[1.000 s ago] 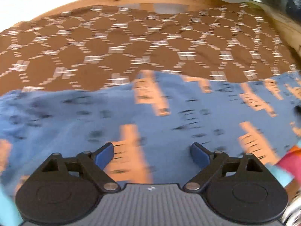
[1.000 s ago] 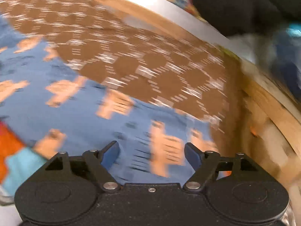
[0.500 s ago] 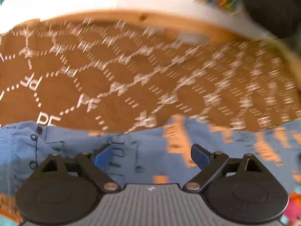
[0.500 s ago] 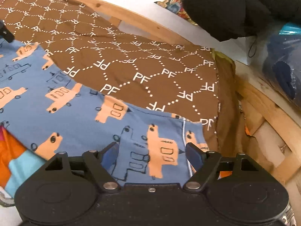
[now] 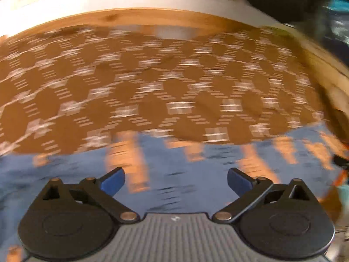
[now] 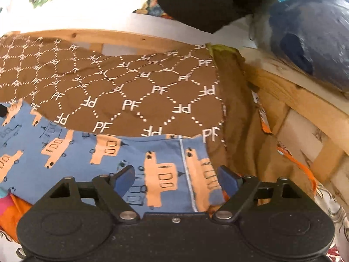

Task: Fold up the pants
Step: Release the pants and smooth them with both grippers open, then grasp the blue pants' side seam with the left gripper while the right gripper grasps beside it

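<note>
Left tongs (image 5: 175, 180): jaws opening, nothing between them. Right tongs (image 6: 175, 180): jaws opening, likewise gripping nothing. The pants (image 6: 87, 152) lie just beneath and ahead of both, spread on the brown cloth (image 6: 130, 87). Blue, printed with orange vehicles, a white seam ahead of the right tongs. They lie flat; how many folds are done I cannot tell.

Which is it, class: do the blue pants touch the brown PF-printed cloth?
Touching. The right wrist view shows the blue pants lying directly on the brown cloth, their edge overlapping it with no gap.
</note>
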`<action>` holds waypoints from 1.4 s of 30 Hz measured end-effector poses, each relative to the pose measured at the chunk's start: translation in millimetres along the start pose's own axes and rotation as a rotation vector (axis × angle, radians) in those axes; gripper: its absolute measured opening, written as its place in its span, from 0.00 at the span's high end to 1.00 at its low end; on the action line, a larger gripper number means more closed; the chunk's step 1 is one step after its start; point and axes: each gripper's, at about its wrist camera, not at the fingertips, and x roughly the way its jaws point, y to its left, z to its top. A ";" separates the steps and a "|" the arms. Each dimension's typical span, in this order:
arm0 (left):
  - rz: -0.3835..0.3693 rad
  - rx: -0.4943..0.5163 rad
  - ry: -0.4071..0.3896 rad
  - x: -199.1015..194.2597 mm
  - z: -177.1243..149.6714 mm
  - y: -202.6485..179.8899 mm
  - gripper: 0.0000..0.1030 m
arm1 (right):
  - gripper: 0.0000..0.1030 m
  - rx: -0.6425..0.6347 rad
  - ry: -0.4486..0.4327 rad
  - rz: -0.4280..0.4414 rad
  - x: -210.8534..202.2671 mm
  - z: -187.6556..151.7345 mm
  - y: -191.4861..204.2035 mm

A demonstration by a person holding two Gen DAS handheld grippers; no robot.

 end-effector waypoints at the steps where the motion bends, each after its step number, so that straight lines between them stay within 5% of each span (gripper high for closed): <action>1: -0.040 0.023 0.009 5.2 5.7 -17.3 0.00 | 0.15 0.009 0.004 0.000 0.0 -0.2 -4.2; 7: -0.152 0.199 0.071 51.2 21.7 -103.8 0.00 | 0.14 0.081 0.013 0.030 1.1 -2.2 -28.2; 14: -0.210 0.308 0.082 91.1 29.2 -150.2 0.00 | 0.13 0.233 0.018 0.246 6.5 -8.2 -56.7; 19: -0.311 0.338 0.051 90.8 59.3 -169.0 0.00 | 0.21 0.292 0.111 0.126 7.0 -8.3 -58.5; 25: -0.348 0.419 0.096 116.5 72.1 -209.0 0.00 | 0.25 0.429 0.124 0.157 2.6 -14.7 -64.5; 29: -0.271 0.392 0.175 147.3 69.2 -224.5 0.00 | 0.44 0.464 0.121 0.127 4.0 -19.7 -69.2; 31: -0.246 0.377 0.207 153.8 68.2 -225.9 0.01 | 0.64 0.472 0.130 0.109 7.9 -22.1 -72.4; 34: -0.254 0.347 0.193 147.0 71.1 -221.7 0.01 | 0.81 0.485 0.139 0.094 9.1 -24.0 -75.4; 42: -0.441 0.111 0.236 117.5 103.1 -210.1 0.06 | 0.85 0.126 0.030 0.046 -9.8 -12.4 -25.3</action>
